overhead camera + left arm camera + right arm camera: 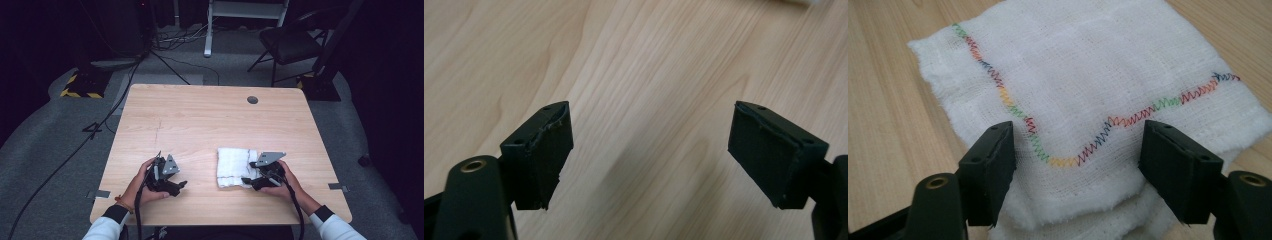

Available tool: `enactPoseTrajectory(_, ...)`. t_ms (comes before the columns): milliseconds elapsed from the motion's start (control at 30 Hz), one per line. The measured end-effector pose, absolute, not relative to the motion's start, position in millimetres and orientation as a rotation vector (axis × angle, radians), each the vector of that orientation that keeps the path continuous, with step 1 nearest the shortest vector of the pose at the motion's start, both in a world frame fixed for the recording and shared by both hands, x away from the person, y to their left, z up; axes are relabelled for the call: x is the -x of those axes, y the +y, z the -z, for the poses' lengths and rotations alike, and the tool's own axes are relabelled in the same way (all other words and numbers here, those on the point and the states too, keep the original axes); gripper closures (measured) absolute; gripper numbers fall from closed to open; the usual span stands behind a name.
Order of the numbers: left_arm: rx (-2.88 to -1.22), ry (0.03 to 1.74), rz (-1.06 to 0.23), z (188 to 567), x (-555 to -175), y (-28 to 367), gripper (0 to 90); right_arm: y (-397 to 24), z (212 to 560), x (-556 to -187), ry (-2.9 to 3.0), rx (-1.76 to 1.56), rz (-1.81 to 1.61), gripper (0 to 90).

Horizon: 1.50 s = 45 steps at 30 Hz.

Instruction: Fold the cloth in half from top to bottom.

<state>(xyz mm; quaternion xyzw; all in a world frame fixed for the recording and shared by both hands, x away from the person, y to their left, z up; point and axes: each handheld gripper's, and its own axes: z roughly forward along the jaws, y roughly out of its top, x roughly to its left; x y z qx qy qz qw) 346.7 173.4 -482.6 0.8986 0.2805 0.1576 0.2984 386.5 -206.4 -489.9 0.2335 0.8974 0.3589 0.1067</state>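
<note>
- Since the cloth point(234, 167) already lies folded into a compact stack on the worktop point(200, 120), we judge the folding done or nearly so; it sits at about 5 o'clock from the worktop centre, near the front edge.
- What may be left: a final tidy or a lift of the stack. We can't tell which from this alone.
- Right gripper point(248, 181) sits at the cloth's 4 o'clock corner, jaws spread. In the right gripper view the right gripper point(1075, 165) straddles the near edge of the cloth point(1088, 65); the pads stand clear of the fabric on both sides and pinch nothing.
- Left gripper point(181, 185) is well apart from the cloth, at its 9 o'clock, over bare wood. The left gripper view shows the left gripper point(649, 155) spread wide with nothing between the jaws.
- Cloth: white loose-weave gauze, soft, slightly fuzzy at the edges, several layers visible at the near edge. Roughly square as folded.
- Hem stitching point(1098, 137): multicolour zigzag thread, running in a wavy line across the top layer.
- Worktop: light wood-grain laminate, smooth, rounded corners, one grommet hole point(252, 100) at 1 o'clock.
- Gripper pads point(993, 170): matt black, flat-faced, a little ragged at the edges.
- We judge the gauze limp: it will sag and unfold if lifted by one edge.
</note>
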Motion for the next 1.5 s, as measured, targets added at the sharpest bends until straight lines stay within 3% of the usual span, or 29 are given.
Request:
enactPoseTrajectory(333, -2.342, 0.871, -0.384, 493.4, -350.7, 208.9, 18.1, -198.0, 491.0, -420.9, 2.603, -0.697, -1.04, 31.7)
enactPoseTrajectory(800, -2.255, 0.948, -0.336, 500.0, -348.0, 222.7, 16.9, -181.5, 489.0, -460.0, 2.63, -0.708, -1.027, 30.7)
enactPoseTrajectory(1500, -2.216, 0.953, -0.365, 503.4, -339.2, 228.7, 17.2, -216.1, 448.0, -425.6, 2.566, -0.688, -0.968, 30.2)
